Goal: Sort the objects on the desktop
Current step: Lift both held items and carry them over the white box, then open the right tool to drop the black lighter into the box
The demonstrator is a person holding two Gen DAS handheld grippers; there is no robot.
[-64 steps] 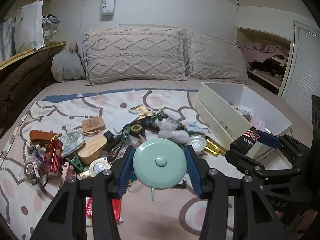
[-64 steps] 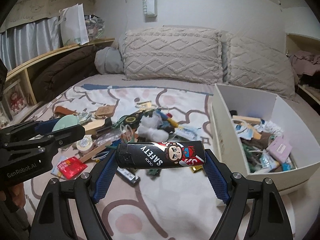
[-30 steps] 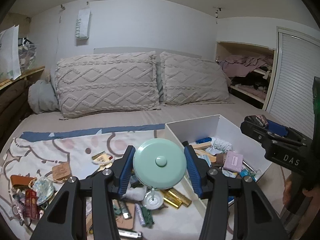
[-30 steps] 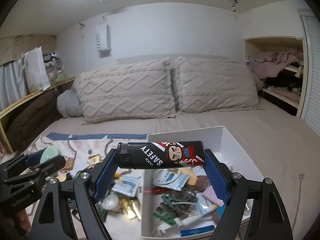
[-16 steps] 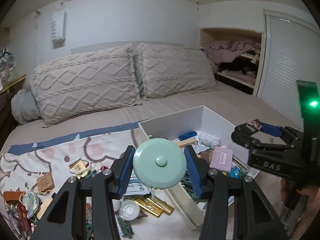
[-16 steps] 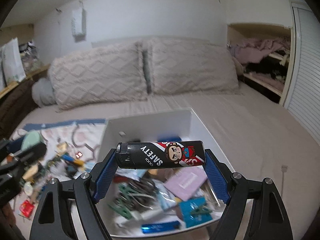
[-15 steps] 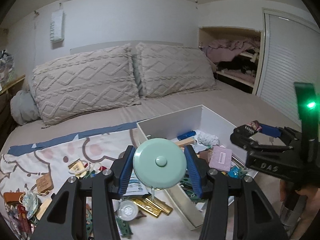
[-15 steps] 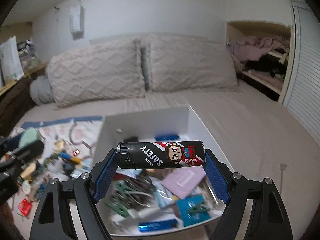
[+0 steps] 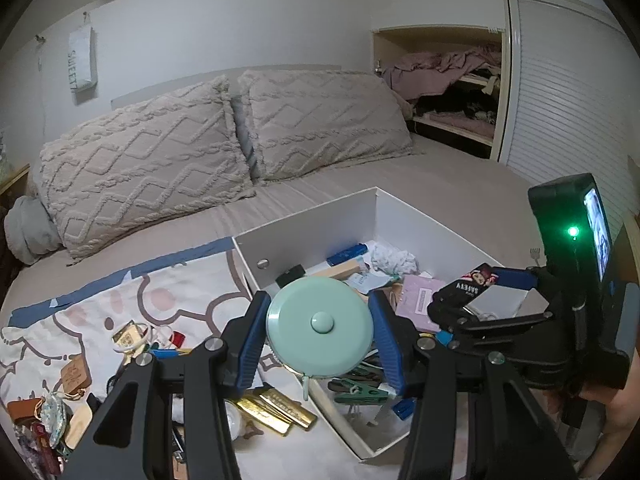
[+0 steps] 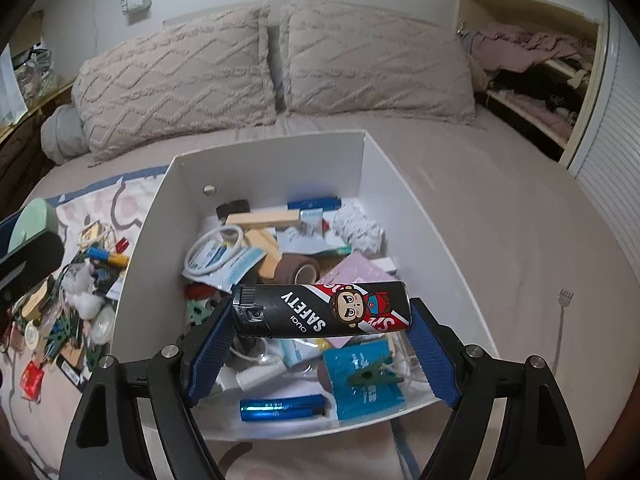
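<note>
My left gripper is shut on a round mint-green tape measure, held above the near left wall of the white box. My right gripper is shut on a black lighter printed with a cartoon monkey and "SAFETY", gripped end to end. It hangs over the open white box, which is full of small items. In the left wrist view the right gripper with the lighter sits over the box's right side. The left gripper's tape measure shows at the right wrist view's left edge.
Loose clutter lies on the patterned sheet left of the box: gold bars, keyrings, clothes pegs, cotton. Inside the box are a blue lighter, a teal packet, a tape roll. Two pillows and a shelf niche lie behind.
Both grippers have swung right from the clutter to the white box and tipped downward. The right one now looks into the box; both still grip their items.
</note>
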